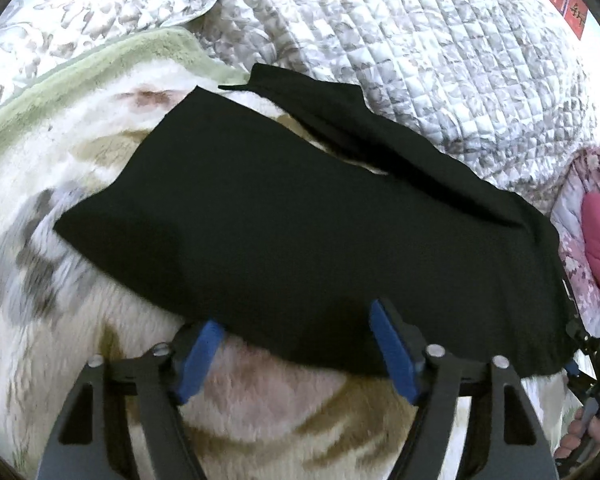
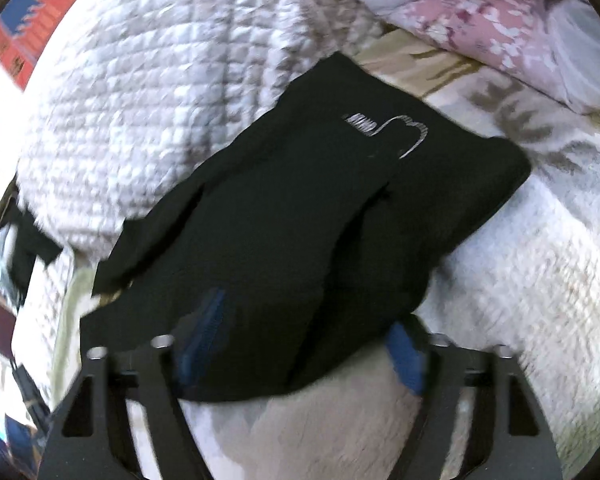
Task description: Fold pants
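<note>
Black pants [image 1: 300,216] lying folded on fleece blanket [image 1: 260,400]. Left gripper [image 1: 296,344] and right gripper [image 2: 300,344] gaping wide at near hem, gripping nothing. Advising pinching both layers evenly before folding.

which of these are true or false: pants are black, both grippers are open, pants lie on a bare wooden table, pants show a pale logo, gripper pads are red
1. The pants are black. True.
2. The left gripper and right gripper are open. True.
3. The pants lie on a bare wooden table. False: they lie on a fluffy blanket beside a quilt.
4. A pale logo shows on the pants. True.
5. The gripper pads are red. False: blue.
</note>
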Motion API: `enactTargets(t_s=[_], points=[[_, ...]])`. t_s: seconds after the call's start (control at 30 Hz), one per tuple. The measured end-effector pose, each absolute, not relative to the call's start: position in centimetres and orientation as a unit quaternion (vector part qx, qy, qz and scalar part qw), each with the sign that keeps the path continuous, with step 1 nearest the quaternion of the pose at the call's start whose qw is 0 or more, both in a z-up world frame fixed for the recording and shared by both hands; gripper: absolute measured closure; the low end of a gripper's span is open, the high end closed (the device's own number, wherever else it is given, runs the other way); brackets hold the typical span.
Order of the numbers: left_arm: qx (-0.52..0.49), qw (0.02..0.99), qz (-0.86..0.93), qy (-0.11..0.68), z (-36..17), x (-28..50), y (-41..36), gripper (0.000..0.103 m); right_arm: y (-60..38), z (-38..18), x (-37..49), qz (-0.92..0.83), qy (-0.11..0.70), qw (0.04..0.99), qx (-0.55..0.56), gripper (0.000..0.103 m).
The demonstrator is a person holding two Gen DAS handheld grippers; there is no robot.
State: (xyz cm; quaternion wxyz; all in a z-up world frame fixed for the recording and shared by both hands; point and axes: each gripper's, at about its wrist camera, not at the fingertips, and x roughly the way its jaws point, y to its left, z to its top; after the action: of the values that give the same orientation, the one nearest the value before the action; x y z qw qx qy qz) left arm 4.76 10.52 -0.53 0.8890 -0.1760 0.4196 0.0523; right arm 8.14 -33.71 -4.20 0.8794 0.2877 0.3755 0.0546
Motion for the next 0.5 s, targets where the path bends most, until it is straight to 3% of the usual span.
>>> enactTargets(t_s=[0.1, 0.17, 0.2, 0.27, 0.5], points=[[-0.171, 0.888, 0.063, 0.421, -0.7, 5.5, 10.8, 0.058, -34.7, -4.5, 8.5, 0.031, 0.378, 0.877, 0.296, 0.082], [-0.172, 0.886, 0.074, 0.425, -0.7, 5.8, 11.4, 0.089, -35.3, -4.7, 8.7, 0.024, 0.377, 0.874, 0.306, 0.091], [-0.178, 0.884, 0.077, 0.425, -0.7, 6.0, 11.8, 0.093, -35.6, -4.7, 8.7, 0.025, 0.375, 0.873, 0.311, 0.096], [-0.186, 0.884, 0.083, 0.420, -0.4, 5.9, 12.3, 0.098, -35.7, -4.2, 8.5, 0.030, 0.368, 0.876, 0.311, 0.097], [-0.169, 0.901, 0.083, 0.391, 3.4, 2.4, 12.0, 0.099, -36.5, -1.2, 5.3, 0.036, 0.349, 0.885, 0.305, 0.098]])
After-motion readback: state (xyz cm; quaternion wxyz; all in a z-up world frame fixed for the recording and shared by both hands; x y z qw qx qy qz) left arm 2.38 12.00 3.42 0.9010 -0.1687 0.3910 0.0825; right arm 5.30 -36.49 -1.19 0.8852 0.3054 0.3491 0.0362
